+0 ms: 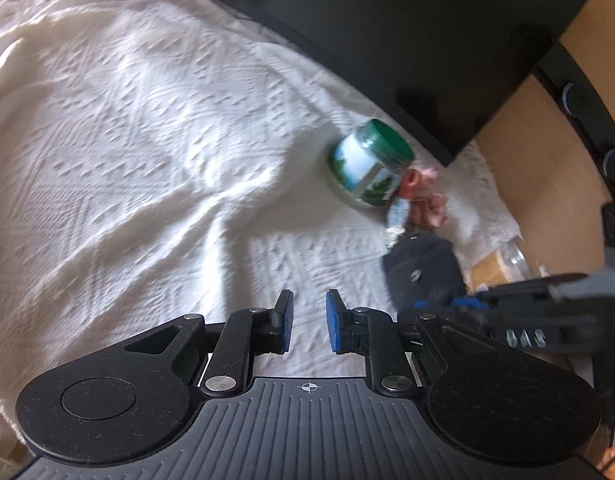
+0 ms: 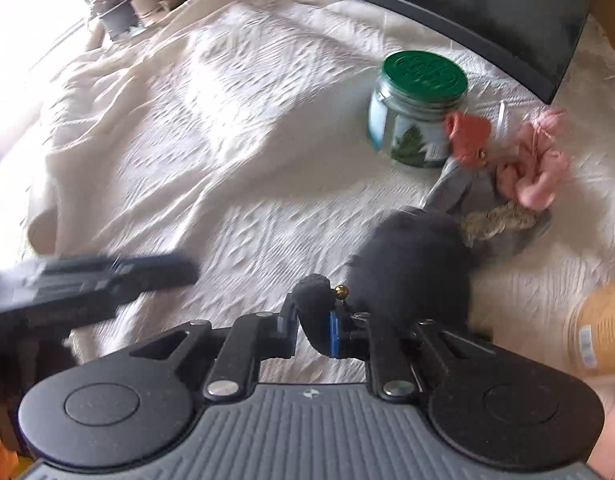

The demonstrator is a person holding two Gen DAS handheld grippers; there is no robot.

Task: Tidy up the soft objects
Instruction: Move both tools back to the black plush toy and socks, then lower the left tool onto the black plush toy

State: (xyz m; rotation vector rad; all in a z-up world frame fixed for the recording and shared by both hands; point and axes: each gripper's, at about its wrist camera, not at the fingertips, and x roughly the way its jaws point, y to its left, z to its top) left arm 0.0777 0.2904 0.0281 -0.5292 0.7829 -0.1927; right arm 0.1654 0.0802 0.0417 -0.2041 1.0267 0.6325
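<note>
Right gripper (image 2: 312,330) clenched on dark fuzzy soft item (image 2: 407,264) atop white textured bedspread (image 2: 187,140), left gripper (image 1: 309,326) nearly closed, empty; next, lifting it clear toward sorting.

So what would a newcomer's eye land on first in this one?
Probably the green-lidded jar, upright on the white textured bedspread near a black panel's edge. Next, the right gripper in the foreground, its fingers pinching a dark fuzzy fabric piece. Beside the jar lies a small heap of pink cloth.
</note>
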